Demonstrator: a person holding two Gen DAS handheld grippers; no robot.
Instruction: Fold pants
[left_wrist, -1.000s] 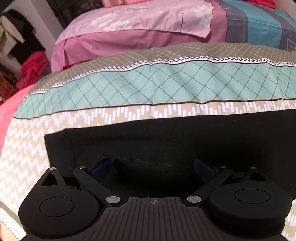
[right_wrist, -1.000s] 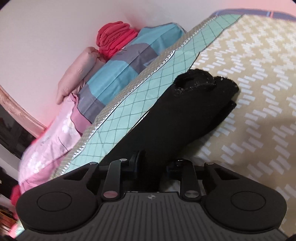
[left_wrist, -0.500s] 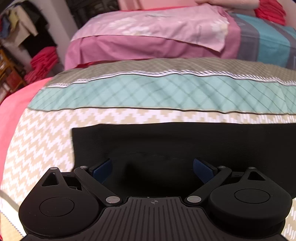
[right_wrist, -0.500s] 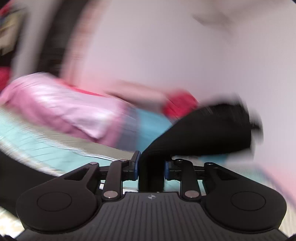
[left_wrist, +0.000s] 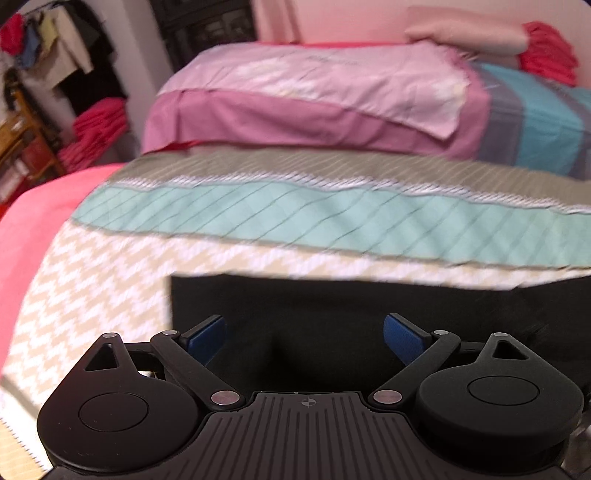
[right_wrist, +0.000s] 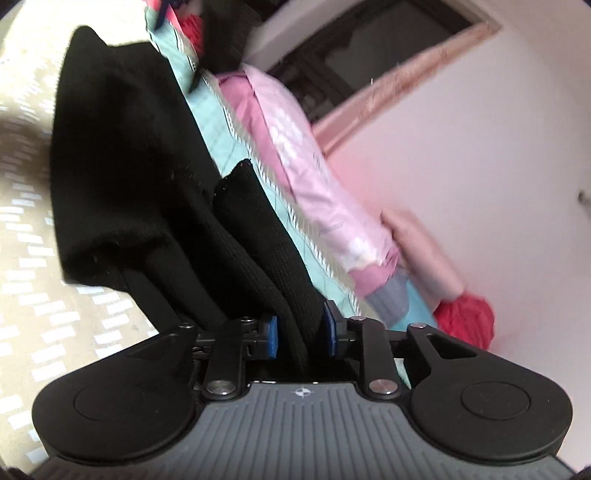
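The black pants (left_wrist: 332, 306) lie flat on the patterned bedspread (left_wrist: 110, 273) in the left wrist view, their left edge just left of my gripper. My left gripper (left_wrist: 304, 336) is open, its blue pads wide apart just above the cloth. In the right wrist view my right gripper (right_wrist: 301, 330) is shut on a bunched end of the black pants (right_wrist: 155, 177). The cloth hangs from it, lifted over the bedspread (right_wrist: 33, 258).
Pink and purple pillows (left_wrist: 314, 96) and a blue and grey one (left_wrist: 535, 122) lie at the back of the bed. Red folded cloth (left_wrist: 550, 55) sits at the far right. A pink sheet (left_wrist: 33, 229) covers the left side. Clothes and a shelf (left_wrist: 33, 122) stand at the left.
My right gripper has swung and turned over with the pants end held in it, carrying the cloth across. My left gripper stays open and has drawn back a little.
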